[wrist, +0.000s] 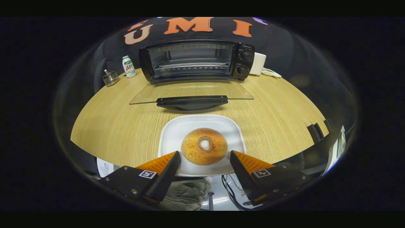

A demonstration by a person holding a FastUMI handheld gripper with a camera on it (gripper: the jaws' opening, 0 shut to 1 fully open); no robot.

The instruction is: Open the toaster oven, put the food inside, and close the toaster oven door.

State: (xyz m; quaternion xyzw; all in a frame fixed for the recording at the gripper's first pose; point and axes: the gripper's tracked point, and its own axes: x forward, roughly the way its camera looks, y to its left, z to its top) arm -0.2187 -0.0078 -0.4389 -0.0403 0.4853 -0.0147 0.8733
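One round, golden, grainy doughnut (204, 146) lies on a glossy white squarish plate (172, 133), just ahead of my jaws (205, 158), which stand spread and hold nothing. Beyond, on the wood-grain tabletop (110, 126), the black toaster oven (196, 60) gapes, its glass door (190, 91) folded flat.

The gripper (205, 158) is held level, pointing forward, its jaws spread wide apart with nothing pressed between them. The left finger (164, 169) and the right finger (243, 171) slant inward toward their tips, each showing a ribbed inner pad. The two tips stand at about the same height and reach equally far forward, so the gripper sits square, not rolled to either side. Each finger's base carries a flat plate with a small square marker and screws.
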